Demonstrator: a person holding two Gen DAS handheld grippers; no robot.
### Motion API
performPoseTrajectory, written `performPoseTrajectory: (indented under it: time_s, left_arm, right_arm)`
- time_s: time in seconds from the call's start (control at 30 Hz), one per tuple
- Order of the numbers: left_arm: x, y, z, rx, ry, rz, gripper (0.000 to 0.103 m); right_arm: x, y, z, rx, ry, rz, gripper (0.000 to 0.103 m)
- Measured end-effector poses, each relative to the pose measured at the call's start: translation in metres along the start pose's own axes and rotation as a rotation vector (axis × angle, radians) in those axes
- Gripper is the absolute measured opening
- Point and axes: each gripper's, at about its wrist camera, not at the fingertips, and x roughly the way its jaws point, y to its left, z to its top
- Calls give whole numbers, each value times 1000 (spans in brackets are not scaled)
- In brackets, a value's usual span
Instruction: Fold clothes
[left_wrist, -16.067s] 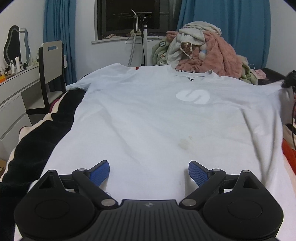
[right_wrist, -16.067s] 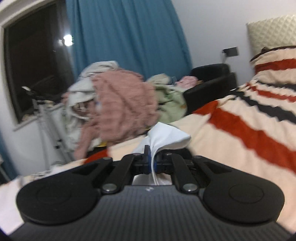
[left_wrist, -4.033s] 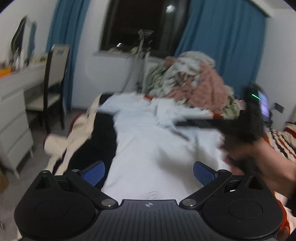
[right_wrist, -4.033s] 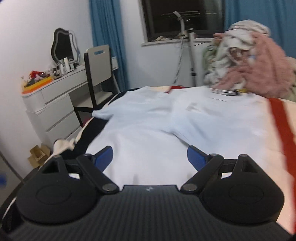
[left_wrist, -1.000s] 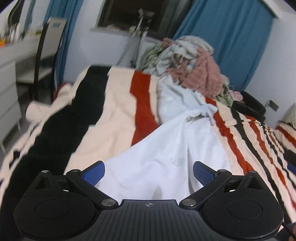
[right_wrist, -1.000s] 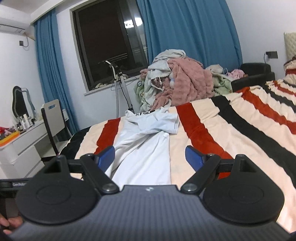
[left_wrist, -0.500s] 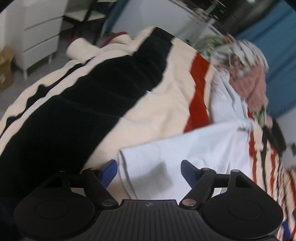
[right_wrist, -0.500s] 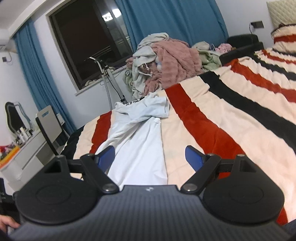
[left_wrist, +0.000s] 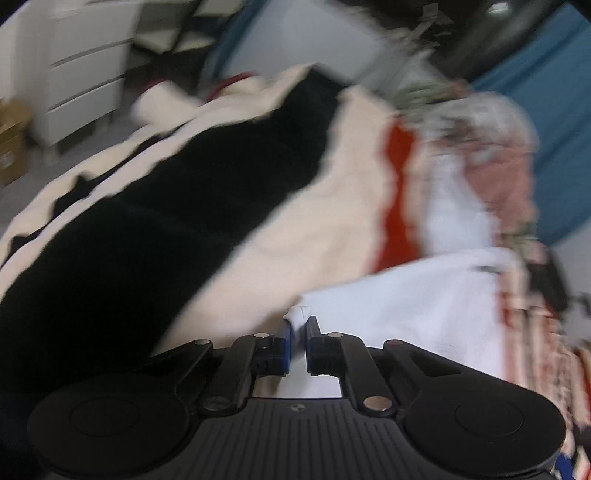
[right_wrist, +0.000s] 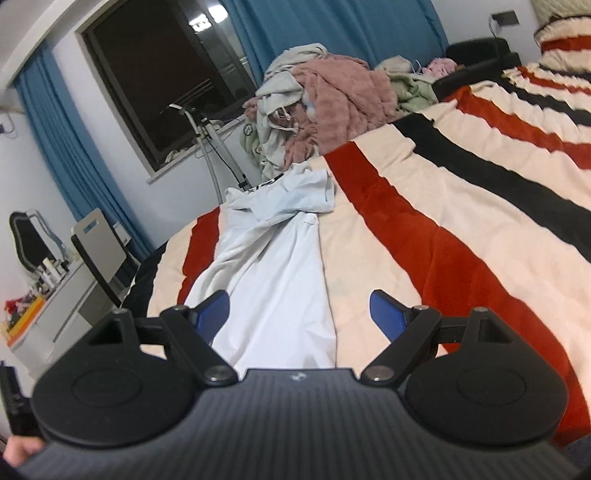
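Since a second ago the left tool (left_wrist: 298, 341) is closing on the shirt (left_wrist: 424, 310) corner; right tool (right_wrist: 300, 314) gapes empty; shirt half-folded on the bed (right_wrist: 461, 229), final folds remain.

Both grippers are matte black with ribbed housings, round side discs, silver pivot screws and blue pads: left gripper (left_wrist: 297, 332), right gripper (right_wrist: 300, 308), each bearing a small white logo.

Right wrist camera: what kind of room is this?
Most likely a bedroom. A big bed with a striped blanket fills the view, a white shirt lies on it, a pile of clothes sits behind, and a dresser stands by the wall.
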Motion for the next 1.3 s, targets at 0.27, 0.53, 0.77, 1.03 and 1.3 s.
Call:
performPoseTrajectory:
  time_s: [0.27, 0.53, 0.77, 1.03, 1.3]
  left_arm:
    - [-94, -92, -63, 430, -129, -330, 8]
    - [-54, -159, -151, 610, 171, -390, 8]
    - [-14, -139, -148, 489, 402, -408, 40]
    - [-21, -86, -75, 285, 343, -334, 77]
    - [53, -33, -43, 19, 469, -180, 72]
  right_arm:
    - [-19, -21, 17, 97, 1, 68, 85]
    - [-21, -39, 22, 114, 114, 109, 86]
    - [12, -58, 10, 269, 339, 163, 86]
    - [52, -48, -17, 277, 552, 126, 78]
    - [64, -42, -41, 315, 666, 109, 61]
